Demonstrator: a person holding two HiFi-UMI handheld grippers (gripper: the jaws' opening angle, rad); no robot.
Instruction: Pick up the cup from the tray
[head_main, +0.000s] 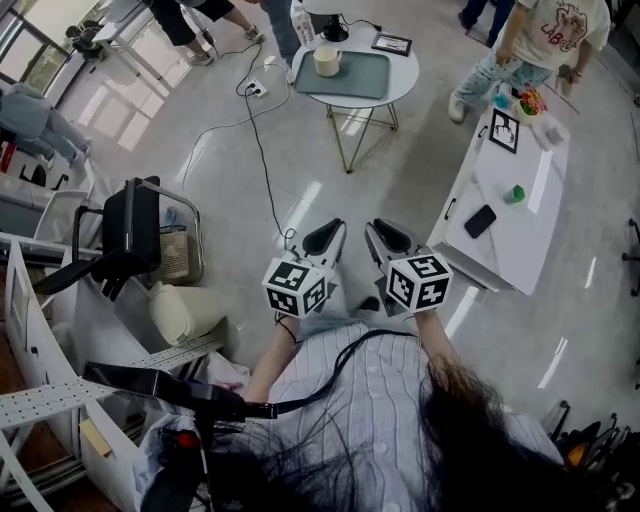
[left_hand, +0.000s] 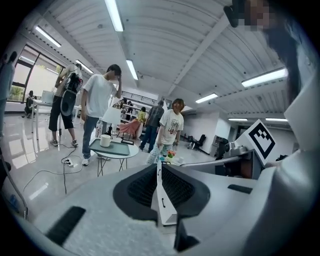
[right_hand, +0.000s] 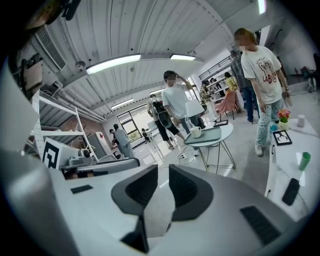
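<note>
A cream cup (head_main: 326, 61) stands at the left end of a green tray (head_main: 360, 80) on a small round white table (head_main: 400, 85) across the floor. The cup (left_hand: 105, 140) and tray (left_hand: 120, 148) look small and distant in the left gripper view, and so do the cup (right_hand: 196, 131) and tray (right_hand: 212, 135) in the right gripper view. Both grippers are held side by side close to the person's chest, far short of the table. My left gripper (head_main: 322, 240) (left_hand: 159, 167) is shut and empty. My right gripper (head_main: 391, 238) (right_hand: 164, 172) has a narrow gap between its jaws, with nothing in it.
A black cable (head_main: 262, 150) runs over the floor between me and the round table. A long white table (head_main: 520, 240) with a phone (head_main: 480, 221) stands at the right. A black chair (head_main: 130, 235) and shelving are at the left. Several people stand round the round table.
</note>
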